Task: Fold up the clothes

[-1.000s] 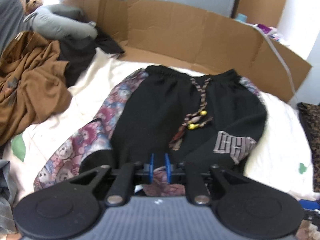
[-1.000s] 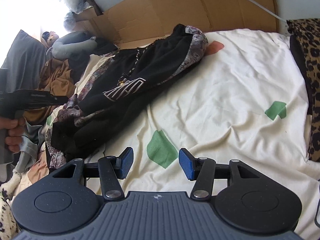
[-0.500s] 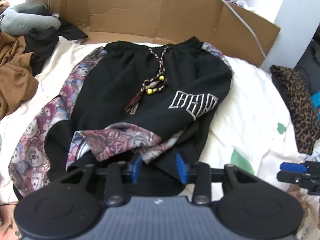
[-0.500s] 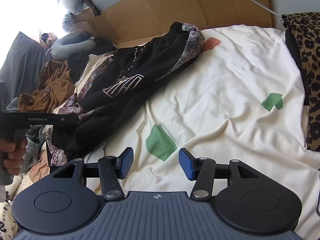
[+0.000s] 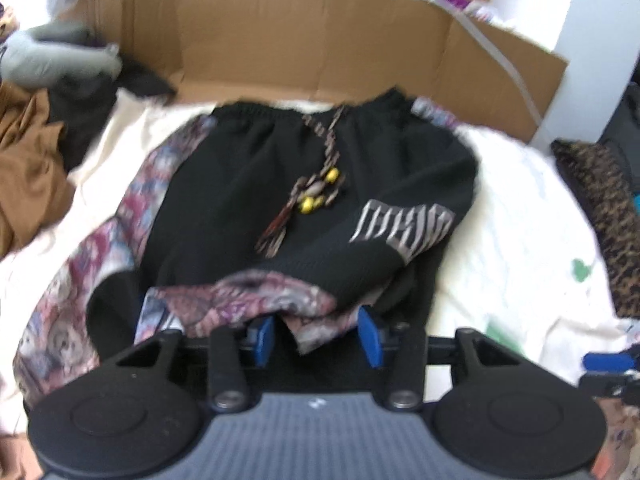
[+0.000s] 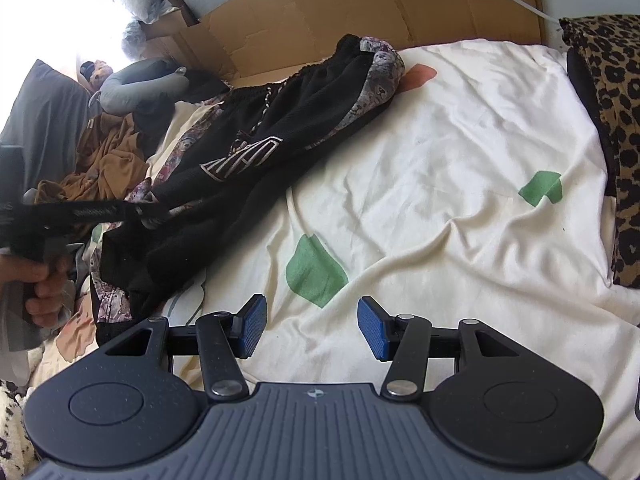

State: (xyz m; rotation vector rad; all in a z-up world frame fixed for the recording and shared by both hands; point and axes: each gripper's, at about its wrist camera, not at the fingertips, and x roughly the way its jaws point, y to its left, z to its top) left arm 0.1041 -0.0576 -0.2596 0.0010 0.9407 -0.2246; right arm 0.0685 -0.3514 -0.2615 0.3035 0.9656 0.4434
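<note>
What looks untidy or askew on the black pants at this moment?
The folded-up leg of the black pants lies crooked: its patterned hem bunches near the open left gripper, off square to the waistband. The drawstring trails loose.

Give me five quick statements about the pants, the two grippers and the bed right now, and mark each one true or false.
1. The left gripper has its jaws open, with a patterned fold of the pants lying between them. True.
2. The right gripper is shut on the pants. False: its jaws are open over the bare sheet, apart from the pants.
3. The drawstring carries yellow beads. True.
4. The pants lie on a bare wooden floor. False: they lie on the cream sheet with green patches.
5. Cardboard stands behind the waistband. True.
</note>
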